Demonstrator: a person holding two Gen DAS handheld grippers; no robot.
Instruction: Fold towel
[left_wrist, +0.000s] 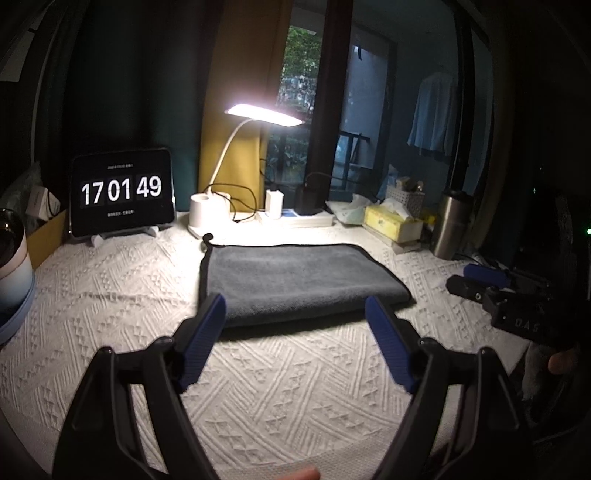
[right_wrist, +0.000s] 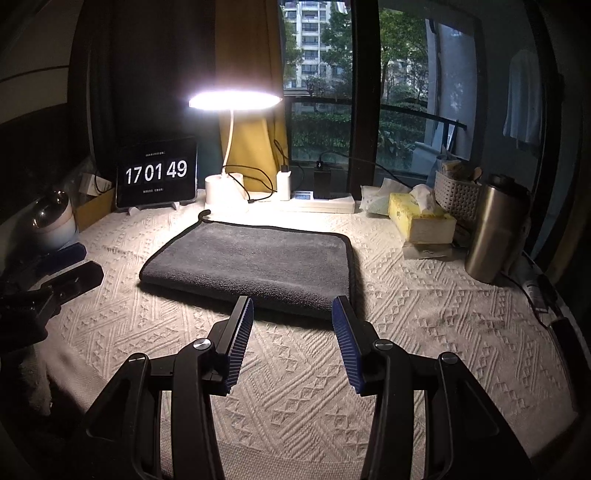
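Note:
A grey towel (left_wrist: 295, 277) with a black hem lies flat on the white textured cloth, folded in half with its fold at the near edge; it also shows in the right wrist view (right_wrist: 255, 262). My left gripper (left_wrist: 295, 308) is open and empty, hovering just in front of the towel's near edge. My right gripper (right_wrist: 293, 308) is open and empty, in front of the towel's near right corner. Each gripper shows at the side of the other's view, the right gripper (left_wrist: 480, 284) and the left gripper (right_wrist: 74, 266).
At the back stand a tablet clock (right_wrist: 157, 177), a lit desk lamp (right_wrist: 225, 192), chargers and a power strip (right_wrist: 321, 203). A yellow tissue box (right_wrist: 421, 218), a basket (right_wrist: 456, 199) and a steel bottle (right_wrist: 491, 229) stand right. A round white device (right_wrist: 55, 218) stands left.

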